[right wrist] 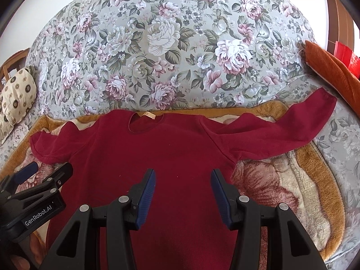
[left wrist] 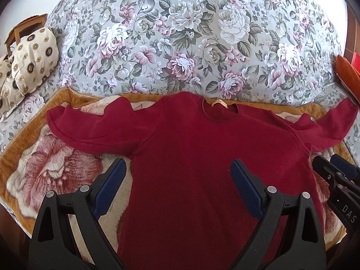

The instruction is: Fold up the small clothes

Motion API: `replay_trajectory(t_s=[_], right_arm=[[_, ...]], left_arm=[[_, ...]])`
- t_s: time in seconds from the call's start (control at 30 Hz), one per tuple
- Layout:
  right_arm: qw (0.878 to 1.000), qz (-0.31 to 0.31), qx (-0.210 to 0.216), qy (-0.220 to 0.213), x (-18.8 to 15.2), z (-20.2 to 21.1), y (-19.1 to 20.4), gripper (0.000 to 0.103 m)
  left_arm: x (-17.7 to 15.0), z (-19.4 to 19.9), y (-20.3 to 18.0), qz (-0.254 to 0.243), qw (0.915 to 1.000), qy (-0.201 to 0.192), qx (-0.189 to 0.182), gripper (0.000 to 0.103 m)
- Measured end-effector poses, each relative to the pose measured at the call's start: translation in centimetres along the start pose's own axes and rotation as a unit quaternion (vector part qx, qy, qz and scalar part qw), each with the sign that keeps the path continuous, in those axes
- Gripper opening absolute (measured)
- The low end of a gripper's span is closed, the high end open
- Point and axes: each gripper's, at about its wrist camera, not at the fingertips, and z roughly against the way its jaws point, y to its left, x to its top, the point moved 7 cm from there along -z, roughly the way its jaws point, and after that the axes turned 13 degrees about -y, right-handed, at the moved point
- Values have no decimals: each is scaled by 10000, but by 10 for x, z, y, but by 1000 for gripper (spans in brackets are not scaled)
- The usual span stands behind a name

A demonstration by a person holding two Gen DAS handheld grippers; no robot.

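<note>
Left wrist view is showing us the red top point(left wrist: 191, 148) lying flat and face down on a fleece blanket point(left wrist: 45, 171), neckline at the far side with a pale label point(left wrist: 219, 102) showing, both sleeves spread out to left and right. The blanket is resting on a floral bedspread point(left wrist: 180, 45). We are holding the left gripper point(left wrist: 177, 180) over the top's left edge with its jaws spread wide and nothing between them; the left pad is hanging over the blanket, the right pad over the red cloth. In the right wrist view we are holding the right gripper point(right wrist: 183, 187) above the body of the top point(right wrist: 168, 157), jaws parted a moderate way, also empty.

We judge that no fold has been made yet, so the step in hand is taking hold for the first one. To do it well, we are thinking of bringing each sleeve in across the body before doubling the body over. Each gripper should be pinching only the cuff or the sleeve's edge, lifting low so the soft cloth is not dragging the rest, and keeping clear of the fleece pile beneath.

The near hem of the top is running under the grippers and off the bottom of both views, so we cannot tell how it is lying. The right cuff point(right wrist: 324, 96) is reaching past the blanket toward an orange cushion point(right wrist: 333, 67), and whether they touch is hard to make out.
</note>
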Motion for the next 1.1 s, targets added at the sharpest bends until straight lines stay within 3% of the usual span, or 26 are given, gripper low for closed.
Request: replay_trajectory(t_s=[0.43,0.73,1.1], right_arm=[[9998,-135,-75,146,-3,-24,7,49],[9997,19,-15,247,-9,-32,22,49],[9995,60,-28,298,-9,-49,32,49]], left_arm=[[3,-13,13,233,9997,-38,62,94],[-8,-26,24,421,9990,147,83,94],[-9,-40,22,374,9990,234,78,94]])
